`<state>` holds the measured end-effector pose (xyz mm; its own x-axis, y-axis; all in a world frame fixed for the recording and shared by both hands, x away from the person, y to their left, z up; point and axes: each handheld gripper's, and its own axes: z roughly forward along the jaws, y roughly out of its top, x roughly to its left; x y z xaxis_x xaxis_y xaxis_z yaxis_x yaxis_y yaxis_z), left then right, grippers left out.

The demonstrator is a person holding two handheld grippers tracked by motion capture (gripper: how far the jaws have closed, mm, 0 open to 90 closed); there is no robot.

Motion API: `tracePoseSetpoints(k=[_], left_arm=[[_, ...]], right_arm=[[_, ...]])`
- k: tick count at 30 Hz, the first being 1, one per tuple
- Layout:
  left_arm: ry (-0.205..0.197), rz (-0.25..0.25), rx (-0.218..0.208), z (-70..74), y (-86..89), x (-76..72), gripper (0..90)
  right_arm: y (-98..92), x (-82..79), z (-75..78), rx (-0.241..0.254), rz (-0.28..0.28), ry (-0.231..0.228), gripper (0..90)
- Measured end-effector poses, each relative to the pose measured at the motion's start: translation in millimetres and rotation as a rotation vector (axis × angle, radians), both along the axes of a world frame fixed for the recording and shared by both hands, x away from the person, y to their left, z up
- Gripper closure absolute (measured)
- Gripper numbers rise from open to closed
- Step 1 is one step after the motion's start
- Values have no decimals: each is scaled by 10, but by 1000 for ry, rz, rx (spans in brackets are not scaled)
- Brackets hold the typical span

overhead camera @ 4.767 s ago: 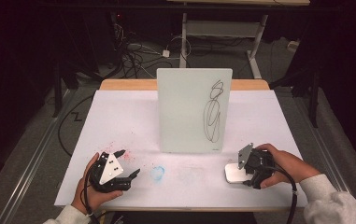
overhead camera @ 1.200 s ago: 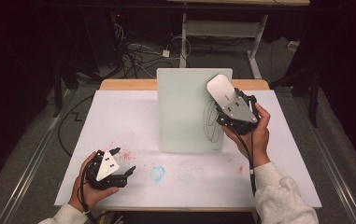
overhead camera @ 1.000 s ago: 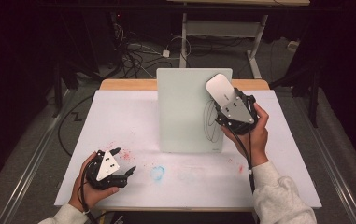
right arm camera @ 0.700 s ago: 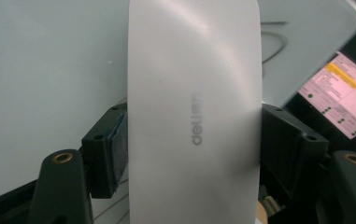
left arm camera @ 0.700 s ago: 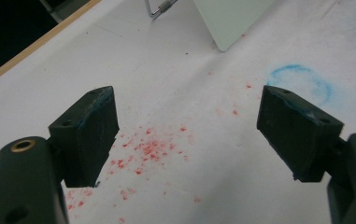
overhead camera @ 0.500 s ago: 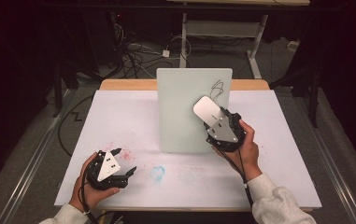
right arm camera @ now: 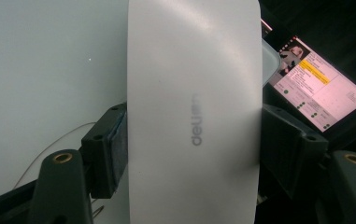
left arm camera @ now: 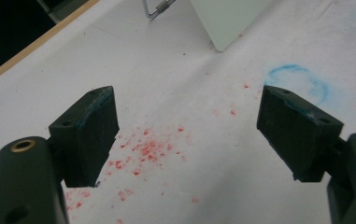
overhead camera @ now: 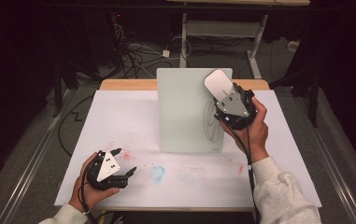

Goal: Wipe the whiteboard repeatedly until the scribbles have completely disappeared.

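A small whiteboard (overhead camera: 189, 109) stands upright on the white table cover (overhead camera: 119, 116), with a black scribble (overhead camera: 209, 122) on its right part. My right gripper (overhead camera: 223, 95) is shut on a white eraser (overhead camera: 218, 85), held against the board's upper right corner. In the right gripper view the eraser (right arm camera: 194, 112) sits clamped between both pads, with the whiteboard (right arm camera: 49, 70) right behind it. My left gripper (overhead camera: 122, 163) rests near the table's front left, open, with nothing between its fingers. The left gripper view shows its jaws wide apart over red crumbs (left arm camera: 152, 149) and a blue smudge (left arm camera: 299, 81).
Red marks (overhead camera: 122, 154) and a blue ring (overhead camera: 157, 173) stain the cover in front of the board. A lit screen (right arm camera: 320, 79) shows past the eraser in the right gripper view. Cables (overhead camera: 138, 51) and a metal stand (overhead camera: 222, 28) lie beyond the table's far edge.
The right gripper took the eraser from the table up to the board, swept down-left across the scribble, then back up to the board's top right. The left gripper has stayed put.
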<state>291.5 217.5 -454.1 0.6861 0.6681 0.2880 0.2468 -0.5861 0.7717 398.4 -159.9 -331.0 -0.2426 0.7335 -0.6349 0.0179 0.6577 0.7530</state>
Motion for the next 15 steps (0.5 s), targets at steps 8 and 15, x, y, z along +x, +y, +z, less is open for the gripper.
tracePoseSetpoints(k=[8,15], left_arm=[[-2,1,-5,8,2,-3,198],[-5,-2,-3,14,-7,-9,198]], right_arm=[[109,-194,-445,-86,54,59,312],[96,-189,-449,-95,61,64,312]])
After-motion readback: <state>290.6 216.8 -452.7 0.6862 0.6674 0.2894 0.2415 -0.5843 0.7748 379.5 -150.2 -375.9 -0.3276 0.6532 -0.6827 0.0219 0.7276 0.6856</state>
